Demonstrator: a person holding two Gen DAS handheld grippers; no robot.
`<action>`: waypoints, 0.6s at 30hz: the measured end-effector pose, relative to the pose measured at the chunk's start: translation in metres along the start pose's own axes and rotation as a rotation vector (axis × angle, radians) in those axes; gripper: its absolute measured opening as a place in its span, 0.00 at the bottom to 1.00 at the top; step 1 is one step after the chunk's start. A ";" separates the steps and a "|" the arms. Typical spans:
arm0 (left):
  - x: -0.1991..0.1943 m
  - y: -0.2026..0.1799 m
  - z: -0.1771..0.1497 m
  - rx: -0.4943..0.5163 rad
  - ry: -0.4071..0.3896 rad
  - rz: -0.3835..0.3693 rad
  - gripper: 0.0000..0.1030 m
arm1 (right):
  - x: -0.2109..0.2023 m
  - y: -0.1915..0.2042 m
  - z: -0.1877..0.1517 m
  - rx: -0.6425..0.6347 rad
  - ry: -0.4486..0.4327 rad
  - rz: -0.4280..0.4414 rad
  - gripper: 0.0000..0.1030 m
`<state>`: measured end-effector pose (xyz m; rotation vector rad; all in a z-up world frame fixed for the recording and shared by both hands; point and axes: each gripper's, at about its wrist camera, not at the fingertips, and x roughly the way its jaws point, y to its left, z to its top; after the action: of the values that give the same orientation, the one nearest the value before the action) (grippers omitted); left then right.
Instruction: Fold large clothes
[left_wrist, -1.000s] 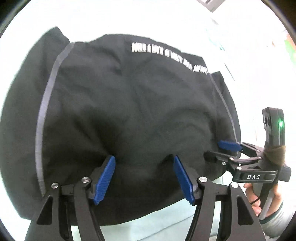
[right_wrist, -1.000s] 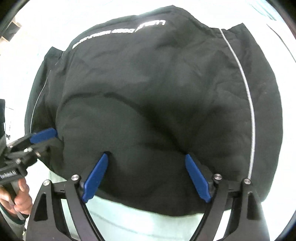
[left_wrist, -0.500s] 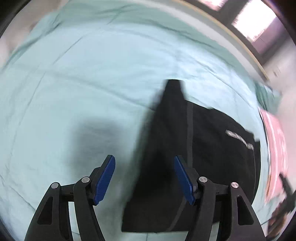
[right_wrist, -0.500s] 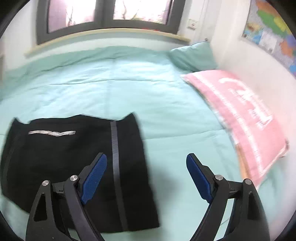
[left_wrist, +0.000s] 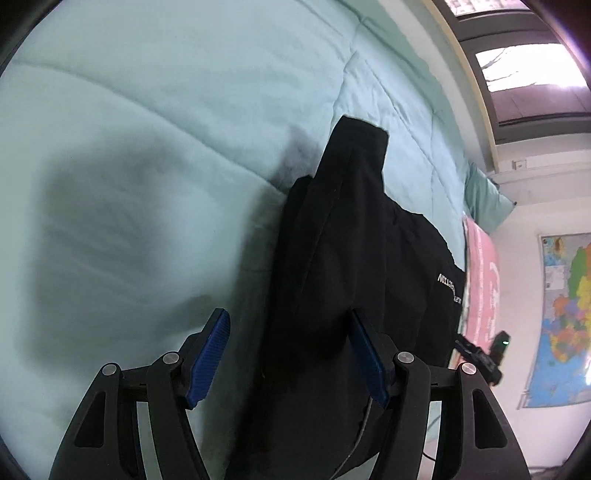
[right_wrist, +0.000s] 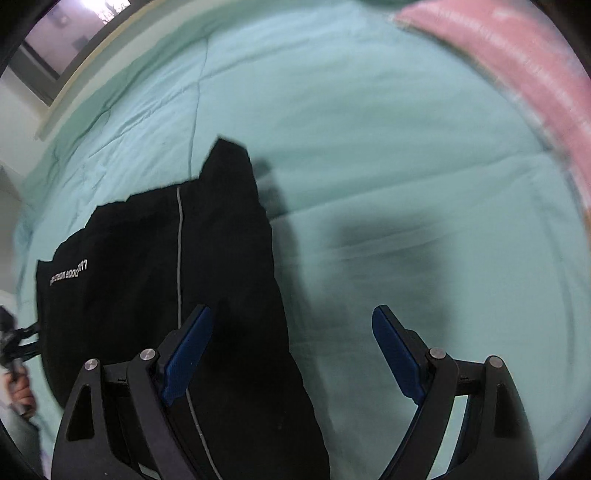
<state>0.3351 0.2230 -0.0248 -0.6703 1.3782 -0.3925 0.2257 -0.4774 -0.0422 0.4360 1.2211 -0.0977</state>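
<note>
- A bedroom: a pale green bedspread (left_wrist: 184, 110) fills both wrist views, with a window (left_wrist: 524, 59) beyond the bed, a pink pillow (right_wrist: 517, 62) toward its head, and a wall map (left_wrist: 565, 314) off to the side.
- The black garment (left_wrist: 351, 277) lies flat on the spread, already folded into a compact slab, white lettering (right_wrist: 68, 274) uppermost and a grey stripe (right_wrist: 180, 258) running along it.
- The left gripper (left_wrist: 290, 354) is spread wide and holds nothing; the garment's left edge sits between its fingers, under the right-hand finger (left_wrist: 365, 363), with bare bedding under the other.
- The right gripper (right_wrist: 291, 354) also stands wide and empty; the garment's right edge passes between its fingers, covered by the left-hand finger (right_wrist: 186, 354).
- Both point steeply down at opposite side edges; a hand (right_wrist: 20, 395) on the other handle shows at the right view's margin.
- The step in hand looks like taking both side edges for another fold: slide each lower finger under all layers, pinch at matching points, and lift evenly so the layers stay aligned.
</note>
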 end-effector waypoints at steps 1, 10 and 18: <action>0.006 0.001 -0.001 0.003 0.013 -0.013 0.65 | 0.009 0.000 -0.003 -0.009 0.023 0.024 0.86; 0.051 0.027 0.010 -0.119 0.060 -0.142 0.68 | 0.079 -0.011 -0.002 0.047 0.163 0.296 0.87; 0.058 0.003 0.006 -0.083 0.097 -0.330 0.68 | 0.086 -0.008 -0.012 0.024 0.245 0.472 0.84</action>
<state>0.3508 0.1907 -0.0707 -0.9632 1.3825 -0.6390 0.2429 -0.4670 -0.1267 0.7624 1.3256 0.3541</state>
